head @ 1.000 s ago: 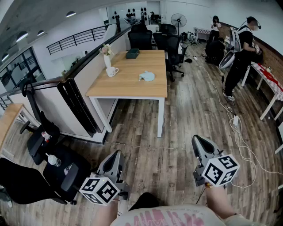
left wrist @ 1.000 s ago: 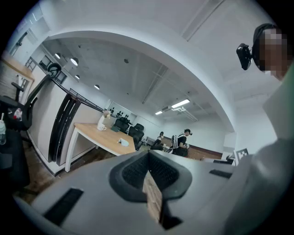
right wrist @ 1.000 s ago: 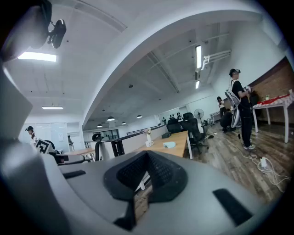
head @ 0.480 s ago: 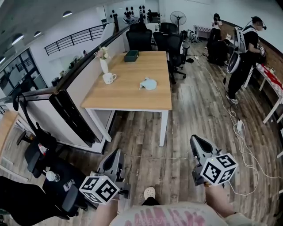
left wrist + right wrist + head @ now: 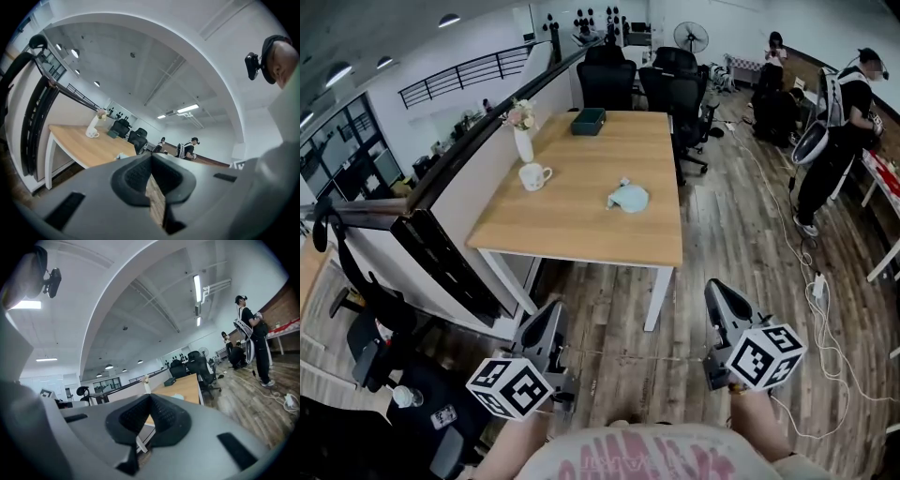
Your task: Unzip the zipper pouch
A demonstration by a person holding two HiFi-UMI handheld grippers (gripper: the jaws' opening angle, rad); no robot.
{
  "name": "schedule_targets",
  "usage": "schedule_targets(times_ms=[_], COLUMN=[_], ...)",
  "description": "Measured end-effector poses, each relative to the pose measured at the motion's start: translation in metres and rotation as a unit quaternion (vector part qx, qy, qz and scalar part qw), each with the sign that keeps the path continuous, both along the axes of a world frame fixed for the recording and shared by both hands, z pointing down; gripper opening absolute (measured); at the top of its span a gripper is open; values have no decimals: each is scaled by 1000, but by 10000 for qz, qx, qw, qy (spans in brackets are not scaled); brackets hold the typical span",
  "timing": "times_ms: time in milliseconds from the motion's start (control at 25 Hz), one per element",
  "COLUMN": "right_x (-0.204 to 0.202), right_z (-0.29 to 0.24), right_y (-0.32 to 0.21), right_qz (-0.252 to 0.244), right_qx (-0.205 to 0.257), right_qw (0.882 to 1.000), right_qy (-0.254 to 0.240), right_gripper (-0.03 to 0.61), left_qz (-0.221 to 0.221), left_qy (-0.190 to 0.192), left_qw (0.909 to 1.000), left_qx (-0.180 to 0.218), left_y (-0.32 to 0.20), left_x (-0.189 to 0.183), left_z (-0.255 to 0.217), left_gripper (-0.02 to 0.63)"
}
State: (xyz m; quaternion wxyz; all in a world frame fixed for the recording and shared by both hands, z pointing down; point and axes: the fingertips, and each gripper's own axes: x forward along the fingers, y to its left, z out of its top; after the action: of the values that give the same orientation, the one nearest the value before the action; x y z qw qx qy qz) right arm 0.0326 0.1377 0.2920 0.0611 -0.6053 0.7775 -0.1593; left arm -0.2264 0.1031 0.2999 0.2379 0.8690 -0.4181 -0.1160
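Observation:
A small pale blue zipper pouch [image 5: 629, 197] lies on the wooden table [image 5: 572, 225], toward its right side; it also shows far off as a light speck, the pouch [image 5: 177, 396], in the right gripper view. My left gripper [image 5: 553, 319] is held low in front of the table's near edge, shut and empty. My right gripper [image 5: 718, 298] is off the table's near right corner, above the floor, also shut with nothing in it. Both are well short of the pouch. In each gripper view the black pads [image 5: 140, 176] [image 5: 161, 416] meet.
On the table stand a white mug [image 5: 532, 175], a white vase with flowers [image 5: 523, 131] and a dark box [image 5: 587, 120]. Black office chairs [image 5: 680, 89] stand behind it. A partition [image 5: 450, 202] runs along its left. Two people [image 5: 830, 131] and cables on the floor are at right.
The table has come closer and lower in the head view as I walk toward it. Both grippers stay shut and keep their places in the view.

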Motion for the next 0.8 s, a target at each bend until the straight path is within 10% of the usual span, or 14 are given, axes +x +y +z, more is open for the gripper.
schedule_targets(times_ms=[360, 800], right_x=[31, 74], right_z=[61, 40], right_y=[-80, -236], right_qz=[-233, -1420], right_qx=[-719, -567], right_qw=[9971, 9875], right_qy=[60, 393], right_gripper=[-3, -3], left_qz=[151, -801], left_qy=[5, 157], left_qw=[9980, 9951], left_qx=[-616, -550], left_y=[-75, -185], left_x=[54, 111], left_z=[53, 49], left_gripper=[2, 2])
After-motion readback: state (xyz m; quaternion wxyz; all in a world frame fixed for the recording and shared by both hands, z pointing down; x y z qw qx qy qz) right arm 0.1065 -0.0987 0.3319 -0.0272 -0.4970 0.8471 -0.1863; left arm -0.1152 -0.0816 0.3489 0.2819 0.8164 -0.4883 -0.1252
